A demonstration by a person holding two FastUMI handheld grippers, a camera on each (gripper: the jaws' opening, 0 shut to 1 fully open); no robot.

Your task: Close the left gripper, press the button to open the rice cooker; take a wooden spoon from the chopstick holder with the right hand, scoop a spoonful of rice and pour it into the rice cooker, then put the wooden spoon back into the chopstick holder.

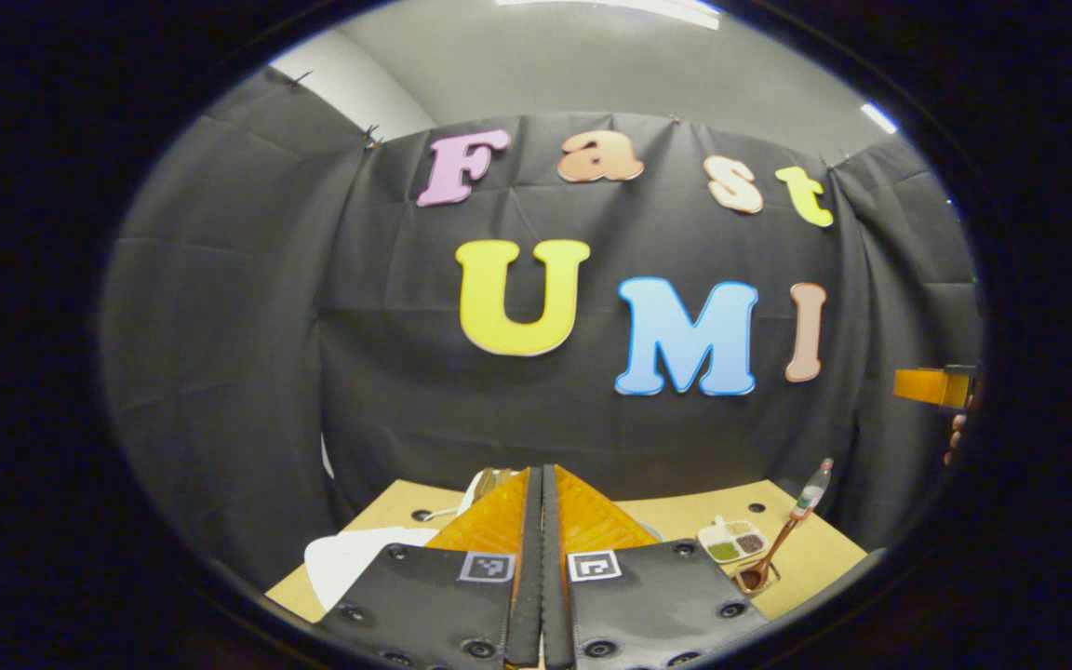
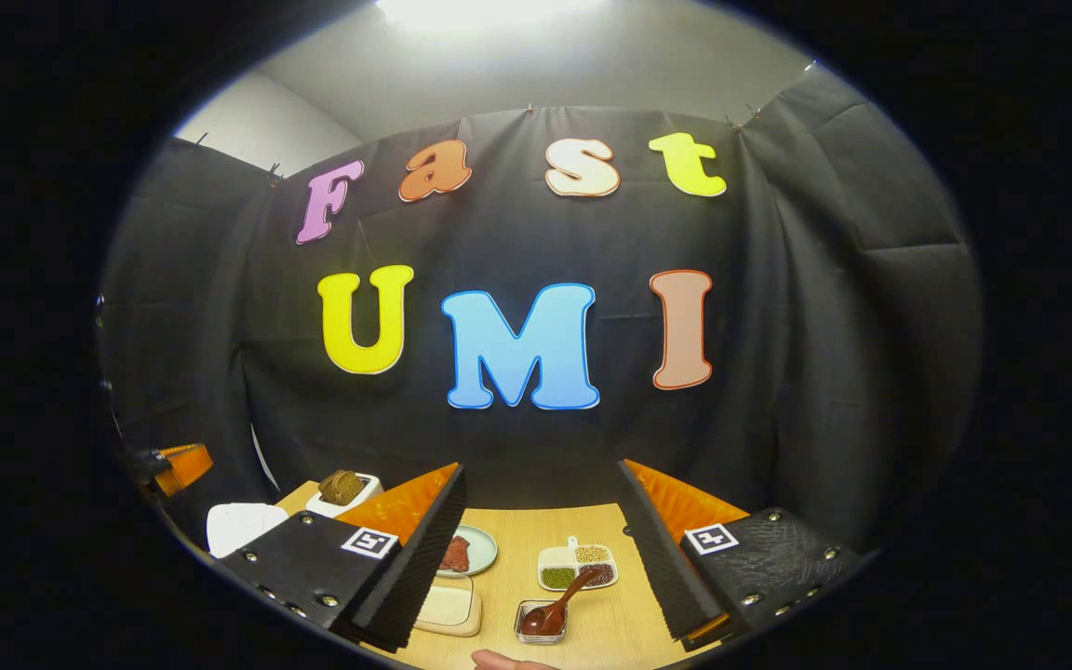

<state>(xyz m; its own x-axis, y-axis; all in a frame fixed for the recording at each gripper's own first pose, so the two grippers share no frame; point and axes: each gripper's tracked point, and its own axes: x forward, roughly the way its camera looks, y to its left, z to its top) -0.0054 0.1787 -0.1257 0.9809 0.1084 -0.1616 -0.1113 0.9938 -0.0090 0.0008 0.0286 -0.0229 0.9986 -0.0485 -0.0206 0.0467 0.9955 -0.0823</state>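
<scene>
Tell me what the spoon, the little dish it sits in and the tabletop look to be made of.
The spoon looks like dark wood with a smooth, slightly glossy finish: brown, with a highlight on the bowl. The small square dish seems to be clear glass or plastic; its rim is see-through and glinting. The tabletop looks like pale wood or laminate, matte and even-toned.

Divided dish [image 2: 577, 564] of grains, small plate [image 2: 473, 551] with perhaps meat, on table [image 2: 536, 530].
</scene>
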